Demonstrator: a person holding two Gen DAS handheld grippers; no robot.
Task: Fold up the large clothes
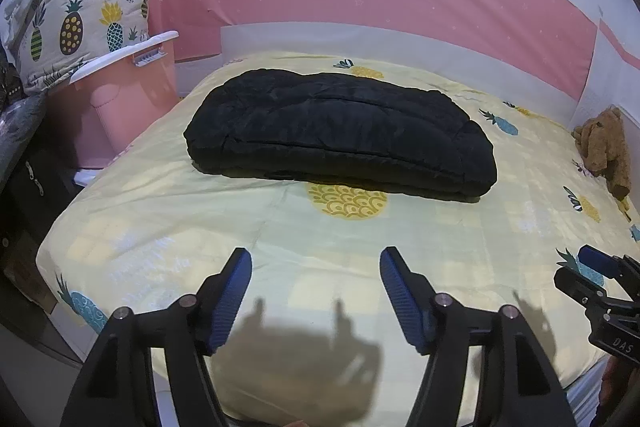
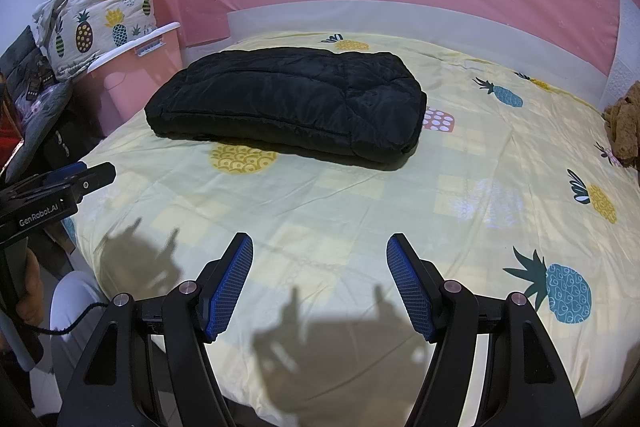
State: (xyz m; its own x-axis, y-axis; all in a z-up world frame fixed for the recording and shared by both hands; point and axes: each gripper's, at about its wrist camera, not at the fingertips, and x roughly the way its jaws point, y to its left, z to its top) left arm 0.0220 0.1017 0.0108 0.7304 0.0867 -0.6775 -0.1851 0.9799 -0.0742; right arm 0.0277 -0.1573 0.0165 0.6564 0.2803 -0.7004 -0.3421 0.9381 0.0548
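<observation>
Both the left claw [image 1: 316, 291] and right claw [image 2: 320, 281] hang wide open and empty, so the puffy folded black coat [image 1: 340, 135] on the bed [image 1: 160, 211] might spring open by itself.

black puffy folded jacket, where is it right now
The black puffy folded jacket lies mid-bed on the yellow pineapple-print sheet, ahead of both open grippers, right of the pink plastic bin.

hand-held gripper [image 2: 320, 247]: black arms | blue ribbed pads [image 2: 234, 283] | silver screws | "GenRobot.AI" marking | black cable
</observation>
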